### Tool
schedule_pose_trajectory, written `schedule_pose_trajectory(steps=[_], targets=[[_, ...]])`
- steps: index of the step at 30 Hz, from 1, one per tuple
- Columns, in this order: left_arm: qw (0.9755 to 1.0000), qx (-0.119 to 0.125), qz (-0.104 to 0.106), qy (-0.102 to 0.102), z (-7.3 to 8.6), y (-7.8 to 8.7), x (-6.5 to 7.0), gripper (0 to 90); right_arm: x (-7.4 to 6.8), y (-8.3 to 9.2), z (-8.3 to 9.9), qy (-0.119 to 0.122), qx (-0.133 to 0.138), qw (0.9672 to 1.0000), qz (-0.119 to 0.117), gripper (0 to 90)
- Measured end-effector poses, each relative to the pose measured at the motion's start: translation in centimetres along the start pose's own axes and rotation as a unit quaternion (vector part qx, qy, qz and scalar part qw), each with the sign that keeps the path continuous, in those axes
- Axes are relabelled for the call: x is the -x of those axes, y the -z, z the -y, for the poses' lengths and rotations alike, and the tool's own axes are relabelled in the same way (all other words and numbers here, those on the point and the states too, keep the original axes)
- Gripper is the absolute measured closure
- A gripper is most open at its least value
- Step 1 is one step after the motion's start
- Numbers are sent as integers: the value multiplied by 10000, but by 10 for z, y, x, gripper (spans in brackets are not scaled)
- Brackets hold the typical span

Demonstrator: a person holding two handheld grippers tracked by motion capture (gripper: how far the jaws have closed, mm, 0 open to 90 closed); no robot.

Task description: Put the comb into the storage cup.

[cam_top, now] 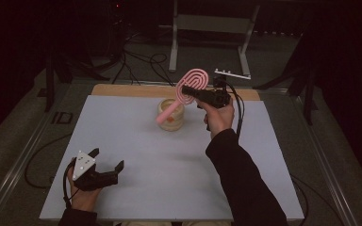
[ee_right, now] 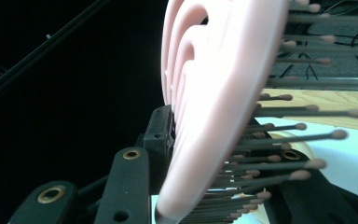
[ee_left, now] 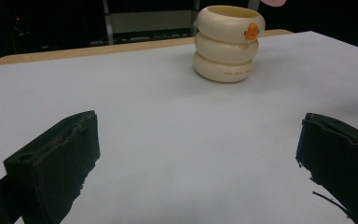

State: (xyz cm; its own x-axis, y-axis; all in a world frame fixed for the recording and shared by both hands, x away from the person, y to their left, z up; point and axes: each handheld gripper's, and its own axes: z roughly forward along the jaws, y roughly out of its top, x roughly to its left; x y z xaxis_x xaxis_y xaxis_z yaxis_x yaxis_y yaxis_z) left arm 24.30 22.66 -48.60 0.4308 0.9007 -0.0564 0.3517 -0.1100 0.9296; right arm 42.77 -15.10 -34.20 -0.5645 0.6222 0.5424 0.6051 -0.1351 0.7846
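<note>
A: How do our hands stand at this moment?

B: Our right hand (cam_top: 219, 117) is raised over the far part of the table, with the dark sleeve stretched forward from the bottom edge. It carries the right gripper (cam_top: 185, 90), which points to the left in the high view. Our left hand (cam_top: 82, 195) rests low at the near left corner of the white table (cam_top: 169, 169), and the left gripper (cam_top: 107, 160) points forward over the bare surface.

A: What is around us, and is something in the way?

B: A cream cup (cam_top: 171, 114) made of three stacked rings, with a small orange duck mark, stands near the far middle of the table. In the left gripper view we see this cup (ee_left: 228, 44) well ahead, with only bare white surface between. Behind the table there is a metal frame (cam_top: 212, 28) and cables on the dark floor. Nothing lies between the left gripper and the cup.

A: And the tongs?

B: The right ones are pressed together on the head of the pink hairbrush (cam_top: 188, 92). The brush hangs tilted, its handle going down to the cup's rim; whether it touches the cup, we cannot tell. In the right gripper view the hairbrush (ee_right: 214, 93) stands edge-on between the jaws, bristles to the right. The left tongs are spread wide and hold nothing.
</note>
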Motion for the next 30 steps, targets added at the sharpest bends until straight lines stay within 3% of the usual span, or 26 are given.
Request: schedule_pose_trajectory(steps=[4, 18, 30], targets=[[10000, -14, -3, -13, 0, 0, 0, 5, 3, 0, -2, 75, 16, 9999, 150, 639], [10000, -11, -1, -11, 0, 0, 0, 5, 12, 1, -6, -32, 166, 9996, 234, 639], [10000, 4, -5, 5, 0, 0, 0, 5, 12, -1, -13, 90, 224, 9989, 408, 639]])
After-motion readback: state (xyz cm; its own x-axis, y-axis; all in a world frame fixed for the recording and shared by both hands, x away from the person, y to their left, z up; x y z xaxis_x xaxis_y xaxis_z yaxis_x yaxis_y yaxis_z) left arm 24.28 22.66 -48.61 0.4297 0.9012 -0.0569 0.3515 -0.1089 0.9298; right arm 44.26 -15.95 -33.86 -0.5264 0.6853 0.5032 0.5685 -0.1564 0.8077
